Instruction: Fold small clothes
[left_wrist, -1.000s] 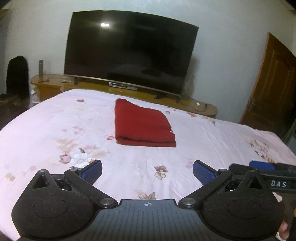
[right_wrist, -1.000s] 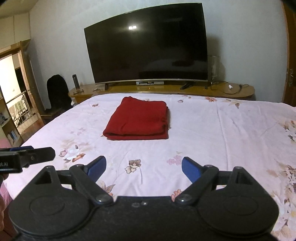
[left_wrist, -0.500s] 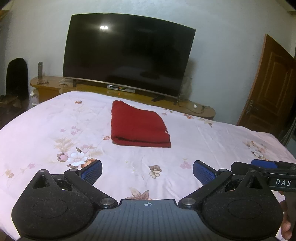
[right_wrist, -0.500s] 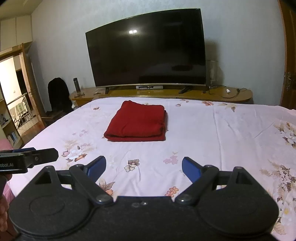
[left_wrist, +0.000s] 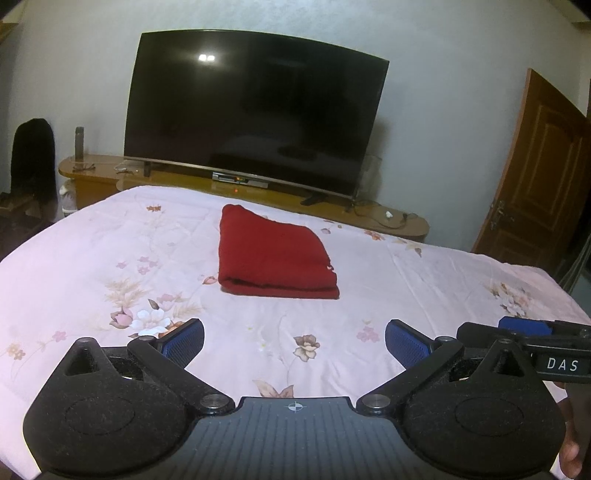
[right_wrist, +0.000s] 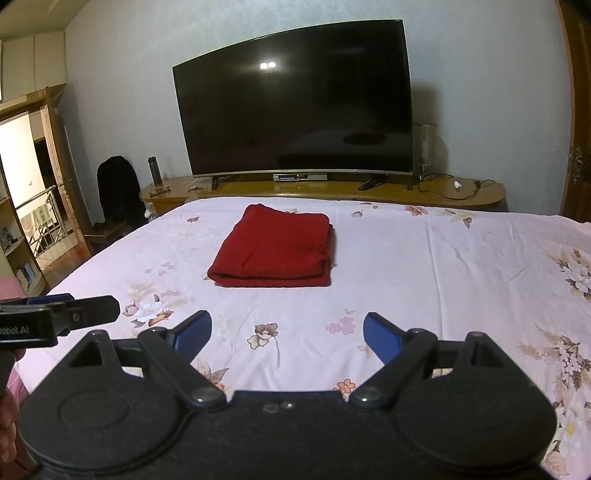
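A red garment (left_wrist: 273, 254) lies folded into a neat rectangle on the pink floral bed (left_wrist: 110, 251); it also shows in the right wrist view (right_wrist: 275, 249). My left gripper (left_wrist: 294, 341) is open and empty, held above the bed's near part, well short of the garment. My right gripper (right_wrist: 287, 334) is open and empty too, also back from the garment. The right gripper shows at the right edge of the left wrist view (left_wrist: 532, 332), and the left gripper at the left edge of the right wrist view (right_wrist: 55, 314).
A large dark TV (left_wrist: 251, 110) stands on a low wooden console (left_wrist: 388, 218) beyond the bed. A brown door (left_wrist: 535, 177) is at the right. A black chair (right_wrist: 116, 192) and a bottle (right_wrist: 155, 170) are at the left, by an open doorway (right_wrist: 22, 184).
Both grippers have pulled back and risen away from the folded garment, so it looks smaller and farther. Both stay open and the garment has not moved.
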